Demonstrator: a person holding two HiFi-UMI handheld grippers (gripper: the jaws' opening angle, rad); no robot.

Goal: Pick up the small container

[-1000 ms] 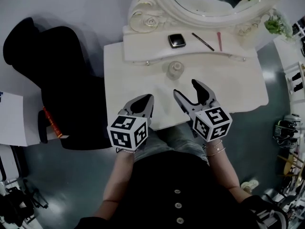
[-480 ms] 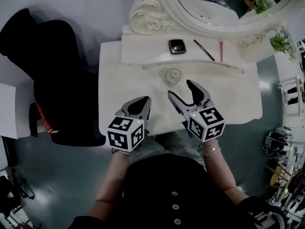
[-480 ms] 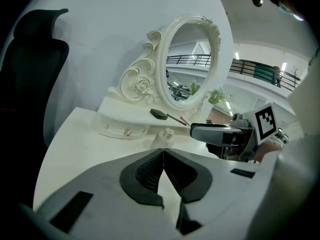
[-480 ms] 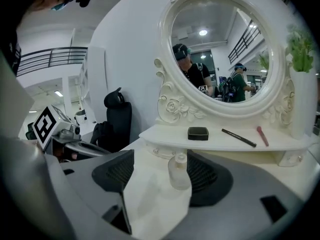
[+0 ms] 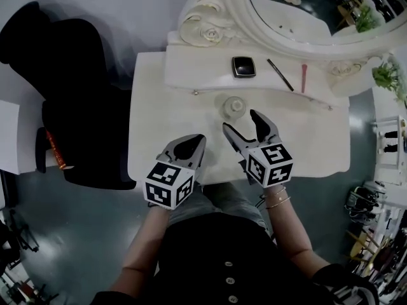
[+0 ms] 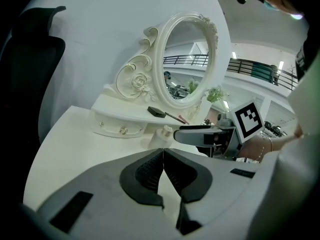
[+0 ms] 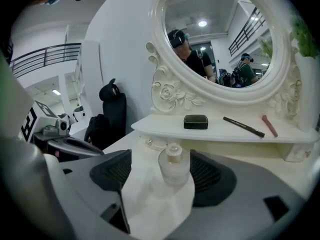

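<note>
The small container [image 5: 233,107] is a clear round bottle with a pale cap, standing upright on the white dressing table [image 5: 159,126]. My right gripper [image 5: 240,121] is open just short of it, and the bottle [image 7: 174,166] shows in line with the gap between the two dark pads, with neither pad touching it. My left gripper [image 5: 200,140] is shut and holds nothing, low over the table's front left part. In the left gripper view the jaws meet at the left gripper [image 6: 163,155], with the bottle [image 6: 165,133] beyond them and the right gripper [image 6: 200,134] beside it.
A raised shelf [image 5: 191,75] behind the bottle carries a black compact [image 5: 243,66], a black pencil [image 5: 280,74] and a pink stick [image 5: 304,70]. An ornate oval mirror [image 5: 280,33] rises behind. A black chair [image 5: 70,107] stands left of the table and a plant [image 5: 389,78] at the right.
My right gripper has moved forward, closer to the bottle, still open. The left gripper stays shut in about the same place. The head view has shifted a little.
</note>
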